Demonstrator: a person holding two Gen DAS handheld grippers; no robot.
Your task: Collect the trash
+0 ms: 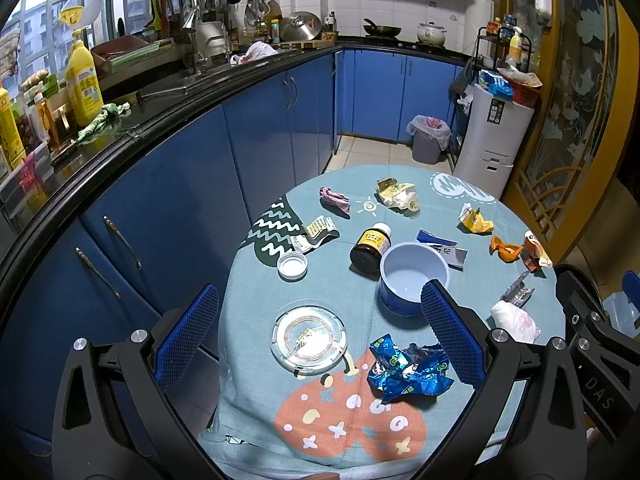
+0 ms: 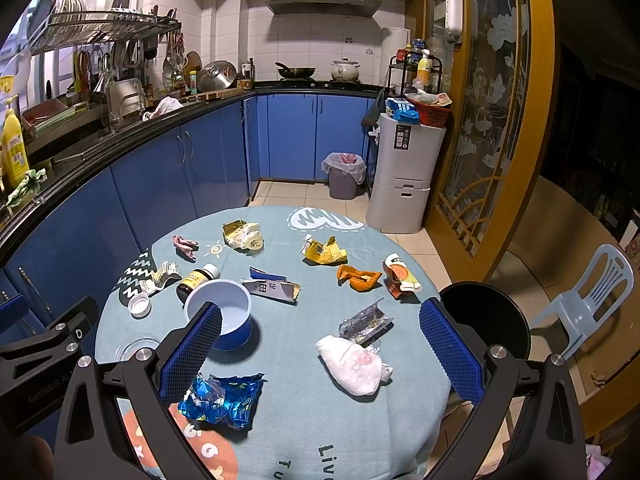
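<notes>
In the kitchen, our surface (image 2: 280, 360) is covered in trash. Both grippers, left gripper (image 1: 316, 332) and right gripper (image 2: 320, 344), hang wide and hold nothing. We think we grab the blue wrapper (image 2: 222, 400) next.

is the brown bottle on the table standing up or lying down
Lying down. The brown bottle rests on its side beside the blue bowl, its dark base facing the left wrist camera.

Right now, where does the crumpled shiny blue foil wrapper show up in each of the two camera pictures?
Left wrist view: the crumpled shiny blue foil wrapper lies low and right of centre, near the table's front edge.
Right wrist view: it lies lower left, beside the near fingertip.
Shared landmark: the round blue plastic bowl sits just behind it.
</notes>
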